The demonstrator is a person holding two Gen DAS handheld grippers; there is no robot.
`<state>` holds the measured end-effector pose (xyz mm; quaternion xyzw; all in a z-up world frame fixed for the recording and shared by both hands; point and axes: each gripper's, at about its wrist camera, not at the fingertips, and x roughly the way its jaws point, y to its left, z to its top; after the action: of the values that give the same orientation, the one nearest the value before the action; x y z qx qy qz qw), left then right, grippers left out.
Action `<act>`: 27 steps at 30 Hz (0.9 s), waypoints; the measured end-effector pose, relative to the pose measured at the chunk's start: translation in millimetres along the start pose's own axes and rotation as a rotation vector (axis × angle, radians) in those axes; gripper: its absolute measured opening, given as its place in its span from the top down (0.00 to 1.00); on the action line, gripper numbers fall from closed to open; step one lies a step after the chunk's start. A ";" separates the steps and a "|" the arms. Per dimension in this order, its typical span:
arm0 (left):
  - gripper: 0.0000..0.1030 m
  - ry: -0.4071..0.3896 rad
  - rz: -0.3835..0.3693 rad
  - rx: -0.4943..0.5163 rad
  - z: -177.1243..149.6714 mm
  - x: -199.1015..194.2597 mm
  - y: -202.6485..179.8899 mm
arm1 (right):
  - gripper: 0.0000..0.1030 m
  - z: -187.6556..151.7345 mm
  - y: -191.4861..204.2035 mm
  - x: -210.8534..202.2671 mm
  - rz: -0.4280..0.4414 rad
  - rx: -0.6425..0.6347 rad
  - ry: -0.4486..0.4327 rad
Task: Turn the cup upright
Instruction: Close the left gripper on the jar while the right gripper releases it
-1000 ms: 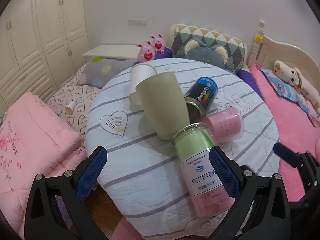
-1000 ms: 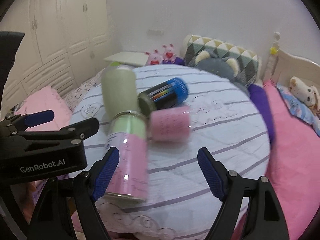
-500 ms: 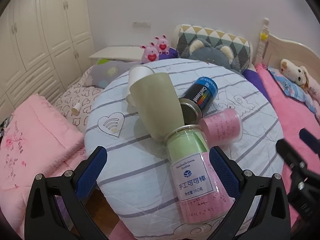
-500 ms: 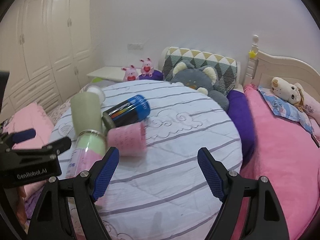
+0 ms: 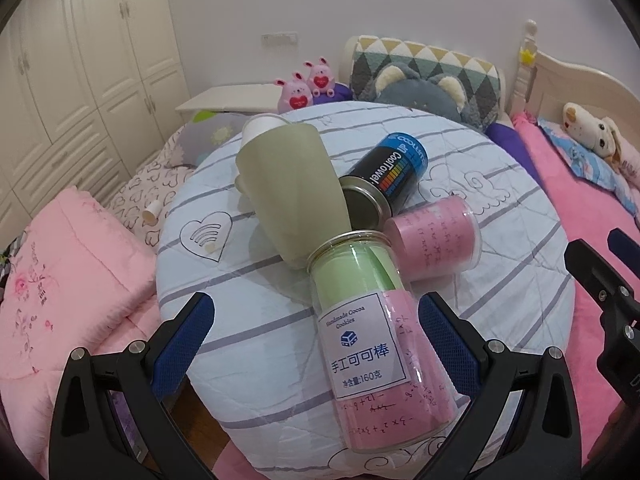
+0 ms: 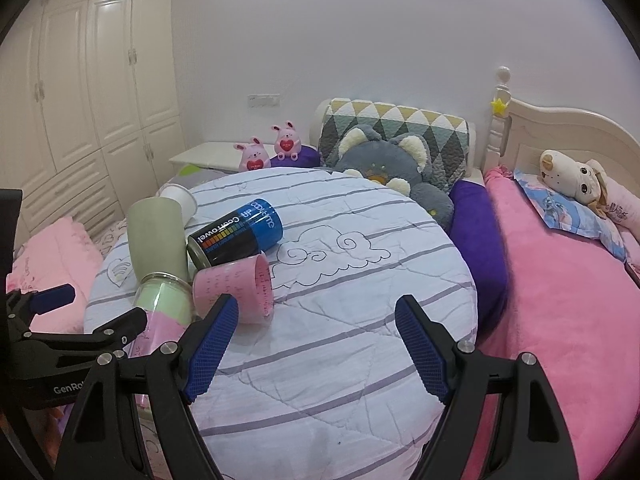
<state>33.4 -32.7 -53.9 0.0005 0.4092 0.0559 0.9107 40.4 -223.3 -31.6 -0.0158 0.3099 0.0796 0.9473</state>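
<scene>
A sage green cup point(image 5: 290, 196) lies on its side on the round striped cushion point(image 5: 248, 280), base toward the far left, mouth toward the glass jar; it also shows in the right wrist view point(image 6: 156, 236). A white paper cup point(image 5: 260, 126) lies behind it. A pink cup point(image 5: 434, 238) lies on its side to the right and shows in the right wrist view point(image 6: 236, 290). My left gripper point(image 5: 316, 332) is open and empty, its fingers on either side of the glass jar point(image 5: 376, 328). My right gripper point(image 6: 318, 344) is open and empty over bare cushion.
A blue and black can point(image 5: 386, 172) lies between the green and pink cups. Plush toys point(image 6: 394, 164) and a patterned pillow point(image 6: 400, 120) are behind the cushion. Pink bedding point(image 6: 560, 280) is on the right, a pink quilt point(image 5: 60, 268) on the left, white wardrobes point(image 6: 80, 80) beyond.
Both grippers have pulled back and risen a little. The right wrist view has swung to the right, so the cups now sit at its left. Nothing on the cushion has moved.
</scene>
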 end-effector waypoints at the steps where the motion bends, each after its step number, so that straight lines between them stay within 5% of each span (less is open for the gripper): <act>1: 0.00 0.001 0.002 0.001 -0.1 0.6 -0.8 | 0.20 -0.4 0.3 1.0 0.002 -0.001 0.000; 14: 0.00 0.074 0.010 -0.009 -2.5 25.6 -9.7 | 0.20 -3.2 -4.4 11.3 0.014 -0.005 0.032; 27: 0.00 0.168 -0.074 -0.052 -1.5 55.0 -15.5 | 0.20 -3.7 -9.0 27.3 0.027 -0.003 0.072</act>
<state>70.1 -42.5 -96.5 -0.0427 0.4822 0.0326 0.8744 61.4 -228.6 -50.8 -0.0160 0.3438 0.0923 0.9343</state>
